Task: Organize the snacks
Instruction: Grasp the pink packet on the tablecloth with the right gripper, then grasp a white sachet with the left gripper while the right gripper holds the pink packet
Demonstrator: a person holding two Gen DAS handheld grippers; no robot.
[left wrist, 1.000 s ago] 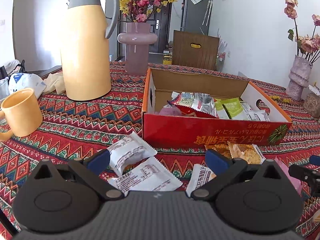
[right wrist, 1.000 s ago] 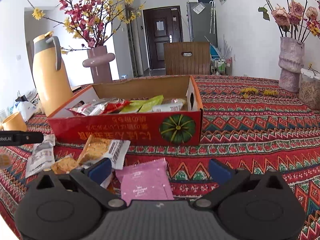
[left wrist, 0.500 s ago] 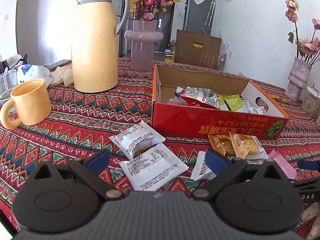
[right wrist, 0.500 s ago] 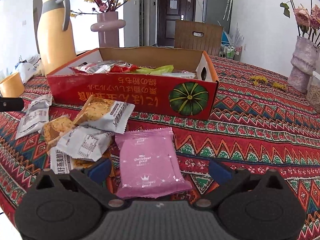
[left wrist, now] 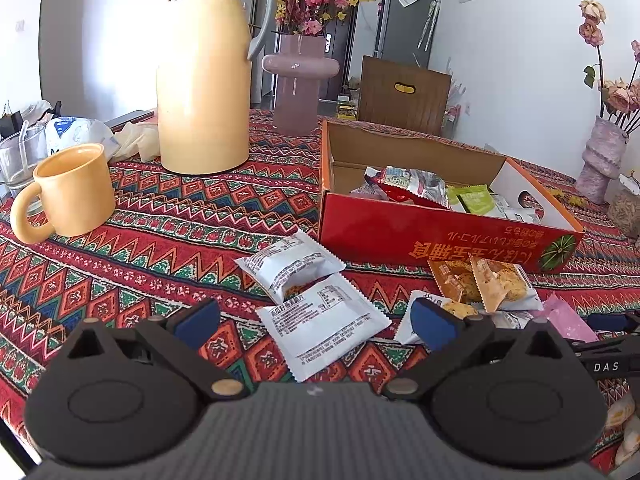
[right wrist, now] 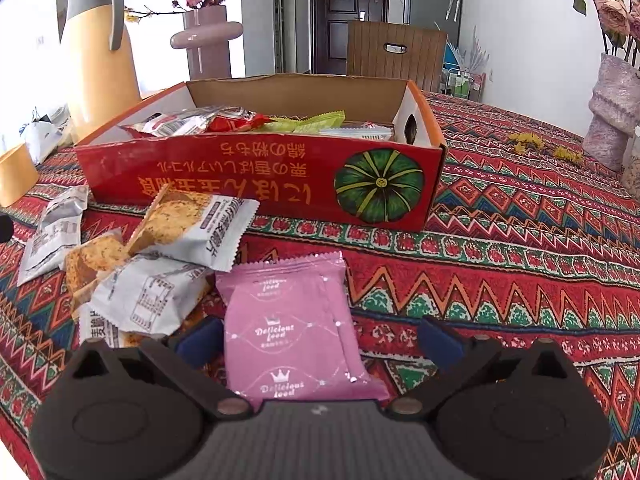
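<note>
Two white foil snack packets (left wrist: 310,298) lie on the red patterned tablecloth (left wrist: 168,240), in front of the left gripper (left wrist: 316,322), whose jaws stand wide apart and empty. Just ahead, the red cardboard box (right wrist: 256,176) holds more wrapped snacks. The right gripper (right wrist: 320,342), jaws also spread, straddles a flat pink snack packet (right wrist: 292,332) beside a heap of cracker packets (right wrist: 160,248).

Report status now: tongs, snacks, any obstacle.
Both tongs open, empty: left over white packet, right over pink packet. Box part filled. Nothing in the way.
</note>
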